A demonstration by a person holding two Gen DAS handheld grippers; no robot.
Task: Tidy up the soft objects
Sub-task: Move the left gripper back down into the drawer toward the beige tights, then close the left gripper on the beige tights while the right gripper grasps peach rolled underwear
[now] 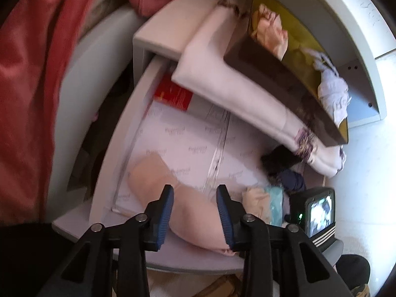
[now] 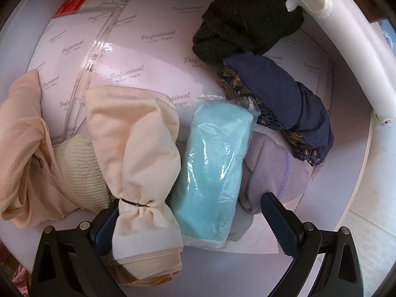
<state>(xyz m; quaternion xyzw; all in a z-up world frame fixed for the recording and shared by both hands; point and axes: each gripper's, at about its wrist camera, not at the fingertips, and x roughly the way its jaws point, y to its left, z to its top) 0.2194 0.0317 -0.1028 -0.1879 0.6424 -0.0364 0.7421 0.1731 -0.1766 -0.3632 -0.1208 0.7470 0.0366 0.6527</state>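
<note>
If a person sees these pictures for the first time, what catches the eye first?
Probably the turquoise cloth in a clear plastic wrap, lying in the drawer between a cream fabric bundle tied with a black band and a lilac garment. Next, the red curtain filling the left of the left wrist view.

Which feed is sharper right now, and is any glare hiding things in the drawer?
Right wrist view is sharp: the bagged turquoise bundle and the printed liner paper read clearly, though glare glints on the bag and washes out a patch of the paper. Left wrist view is motion-blurred, the peach garment soft-edged, with both views bent by fisheye curvature.
</note>
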